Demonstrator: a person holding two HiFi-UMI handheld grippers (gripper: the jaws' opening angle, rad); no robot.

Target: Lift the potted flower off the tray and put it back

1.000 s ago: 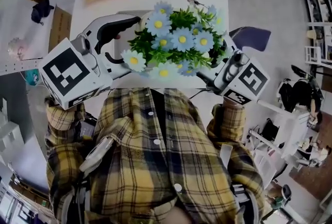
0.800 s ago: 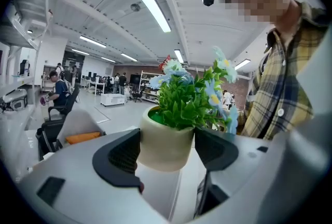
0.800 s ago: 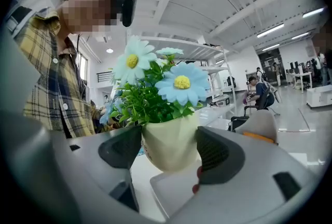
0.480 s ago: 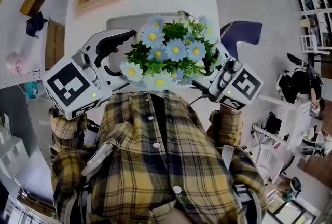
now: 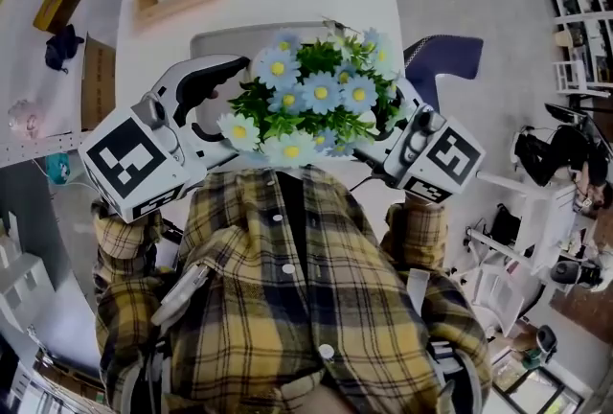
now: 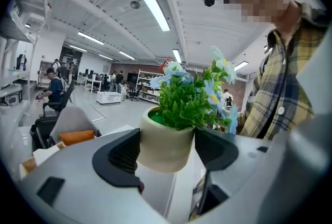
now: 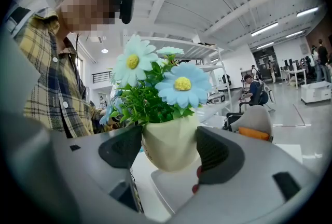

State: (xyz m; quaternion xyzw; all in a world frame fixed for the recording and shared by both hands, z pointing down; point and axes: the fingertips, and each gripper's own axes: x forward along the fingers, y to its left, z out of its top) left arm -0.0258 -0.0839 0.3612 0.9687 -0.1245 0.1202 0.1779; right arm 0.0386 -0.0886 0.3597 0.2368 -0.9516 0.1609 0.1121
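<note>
together, left gripper point(image 6: 168, 148) and right gripper point(image 7: 169, 146) clamp one potted flower point(image 5: 311, 98).

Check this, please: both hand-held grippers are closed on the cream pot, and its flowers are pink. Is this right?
Not quite. The flowers are pale blue, not pink, as the head view shows. The left hand-held gripper and the right hand-held gripper are indeed closed on the cream pot.

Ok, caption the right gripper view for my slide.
Right hand-held gripper clamps a round cream pot of blue daisies over the pale grey tray.
</note>
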